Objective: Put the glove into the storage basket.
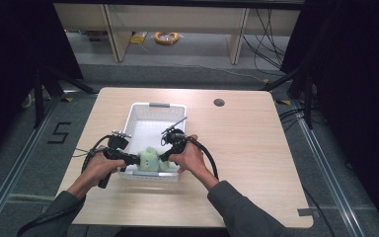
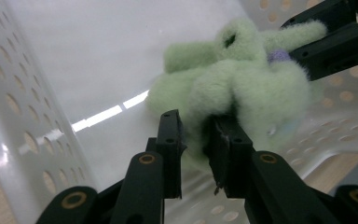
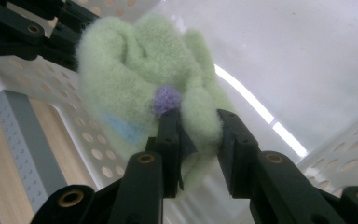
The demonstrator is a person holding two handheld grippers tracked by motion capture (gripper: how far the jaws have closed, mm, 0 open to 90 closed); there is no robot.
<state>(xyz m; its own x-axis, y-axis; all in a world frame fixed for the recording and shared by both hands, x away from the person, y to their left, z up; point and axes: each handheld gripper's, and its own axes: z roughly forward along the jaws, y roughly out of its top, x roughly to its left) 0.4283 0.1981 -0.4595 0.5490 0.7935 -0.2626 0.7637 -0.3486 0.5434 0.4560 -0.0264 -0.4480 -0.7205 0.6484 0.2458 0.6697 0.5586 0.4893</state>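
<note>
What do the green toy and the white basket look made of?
Green toy: soft plush, likely synthetic fleece; fuzzy nap, and it dents where the left gripper and right gripper pinch it. White basket: looks like moulded plastic, smooth and slightly glossy; light streak on the floor, punched round holes in the walls.

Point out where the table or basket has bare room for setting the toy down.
Free: the basket's far half and the table right of it. Crowded: the near end, where both tongs, left and right, pinch the green plush toy.
</note>
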